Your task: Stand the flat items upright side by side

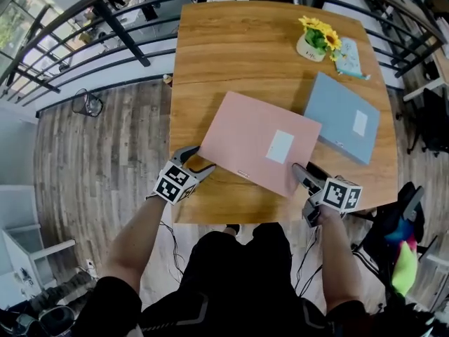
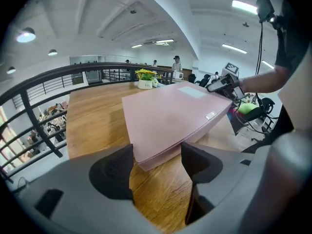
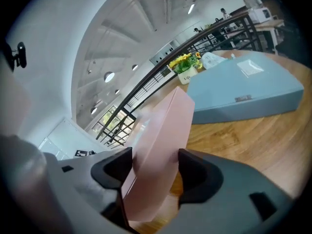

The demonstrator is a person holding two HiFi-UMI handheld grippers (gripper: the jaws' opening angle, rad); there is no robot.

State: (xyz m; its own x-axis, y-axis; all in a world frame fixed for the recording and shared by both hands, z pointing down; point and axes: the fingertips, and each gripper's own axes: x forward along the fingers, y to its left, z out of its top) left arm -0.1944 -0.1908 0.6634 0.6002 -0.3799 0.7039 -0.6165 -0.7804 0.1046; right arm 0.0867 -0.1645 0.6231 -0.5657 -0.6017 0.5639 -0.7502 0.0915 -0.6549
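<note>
A flat pink box (image 1: 259, 142) lies at the near middle of the wooden table (image 1: 231, 55), with a flat blue box (image 1: 344, 118) to its right. My right gripper (image 1: 305, 177) is shut on the pink box's near right edge (image 3: 161, 145), and the box fills the gap between its pads. The blue box (image 3: 243, 89) lies just beyond. My left gripper (image 1: 198, 160) stands open at the pink box's left corner (image 2: 170, 116). That corner reaches in between the jaws of the left gripper (image 2: 156, 165) without touching either pad.
A white pot of yellow flowers (image 1: 317, 41) and a small pale blue item (image 1: 349, 56) stand at the table's far right. A black railing (image 1: 105, 41) runs along the left and far sides. The near table edge is right by both grippers.
</note>
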